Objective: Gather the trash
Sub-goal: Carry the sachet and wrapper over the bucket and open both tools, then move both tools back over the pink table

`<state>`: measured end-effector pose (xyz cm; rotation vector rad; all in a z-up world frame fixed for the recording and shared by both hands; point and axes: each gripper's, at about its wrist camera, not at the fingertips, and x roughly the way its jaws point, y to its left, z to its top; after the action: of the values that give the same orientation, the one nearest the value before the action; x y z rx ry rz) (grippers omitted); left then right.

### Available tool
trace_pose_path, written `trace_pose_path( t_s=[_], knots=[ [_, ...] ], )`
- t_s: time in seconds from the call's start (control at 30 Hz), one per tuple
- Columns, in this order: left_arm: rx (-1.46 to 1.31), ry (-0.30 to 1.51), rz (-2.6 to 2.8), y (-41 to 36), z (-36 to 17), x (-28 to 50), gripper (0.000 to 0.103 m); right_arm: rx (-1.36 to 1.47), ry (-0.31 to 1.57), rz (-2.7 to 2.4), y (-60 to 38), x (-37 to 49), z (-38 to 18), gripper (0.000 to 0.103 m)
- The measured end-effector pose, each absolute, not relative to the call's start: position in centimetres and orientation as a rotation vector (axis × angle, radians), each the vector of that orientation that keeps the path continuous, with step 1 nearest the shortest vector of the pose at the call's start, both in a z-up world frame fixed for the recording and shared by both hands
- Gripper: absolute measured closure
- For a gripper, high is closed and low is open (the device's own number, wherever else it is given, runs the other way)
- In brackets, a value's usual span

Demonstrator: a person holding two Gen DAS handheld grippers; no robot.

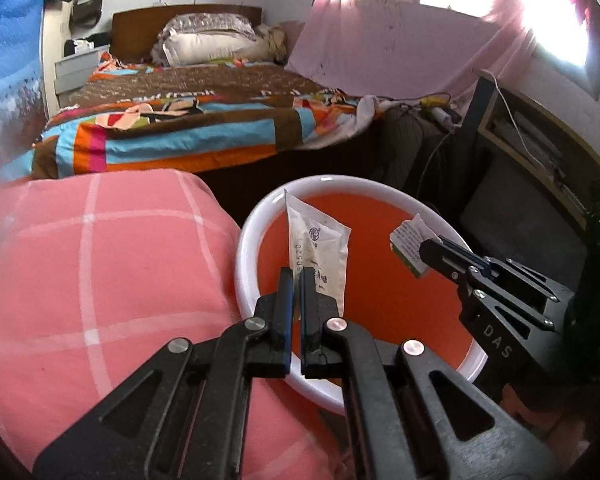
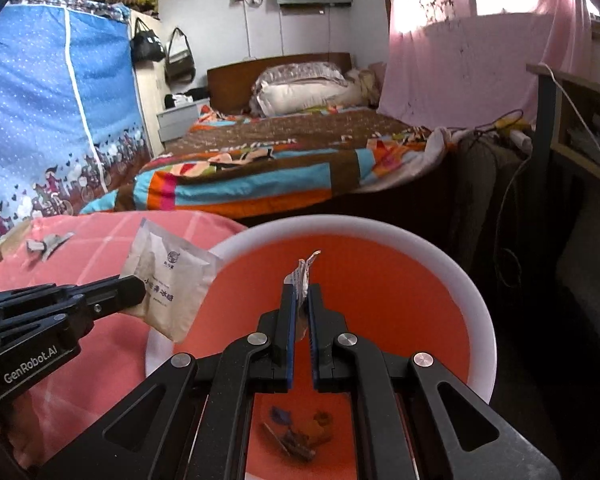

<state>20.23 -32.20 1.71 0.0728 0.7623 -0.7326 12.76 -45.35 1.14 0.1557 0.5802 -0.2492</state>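
Note:
My left gripper (image 1: 296,270) is shut on a white sachet wrapper (image 1: 318,248) and holds it over the orange bin with a white rim (image 1: 248,236). The same wrapper (image 2: 168,284) shows in the right wrist view at the bin's left edge (image 2: 180,344). My right gripper (image 2: 302,286) is shut on a small crumpled paper scrap (image 2: 302,272) above the bin's middle; it also shows in the left wrist view (image 1: 410,242). Some brown and blue trash (image 2: 300,432) lies on the bin's bottom.
A pink checked cushion (image 1: 100,264) lies left of the bin, with a torn scrap (image 2: 46,245) on its far side. A bed with a striped cover (image 1: 188,120) stands behind. A dark desk and cables (image 1: 520,152) are to the right.

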Motion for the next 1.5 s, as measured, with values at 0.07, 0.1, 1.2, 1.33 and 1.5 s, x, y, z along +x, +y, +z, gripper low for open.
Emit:
trace_pose_path(
  t_s=[0.07, 0.1, 1.2, 1.33, 1.5],
  knots=[
    [0.078, 0.777, -0.737, -32.5, 1.5, 20.3, 0.097, 0.159, 0.592, -0.252, -45.6, 12.8, 1.0, 0.098],
    [0.079, 0.785, -0.74, -32.7, 1.5, 20.4, 0.097, 0.161, 0.596, -0.254, -45.6, 12.8, 0.9, 0.098],
    [-0.027, 0.75, -0.64, -28.3, 3.1, 21.5, 0.049, 0.275, 0.586, -0.243, -46.8, 13.4, 2.1, 0.027],
    [-0.062, 0.693, -0.594, -26.4, 4.1, 21.5, 0.016, 0.281, 0.517, -0.23, -46.2, 13.3, 3.3, 0.015],
    [-0.136, 0.541, -0.505, -23.1, 5.5, 20.5, 0.0, 0.274, 0.412, -0.216, -44.8, 13.1, 4.9, 0.0]
  ],
)
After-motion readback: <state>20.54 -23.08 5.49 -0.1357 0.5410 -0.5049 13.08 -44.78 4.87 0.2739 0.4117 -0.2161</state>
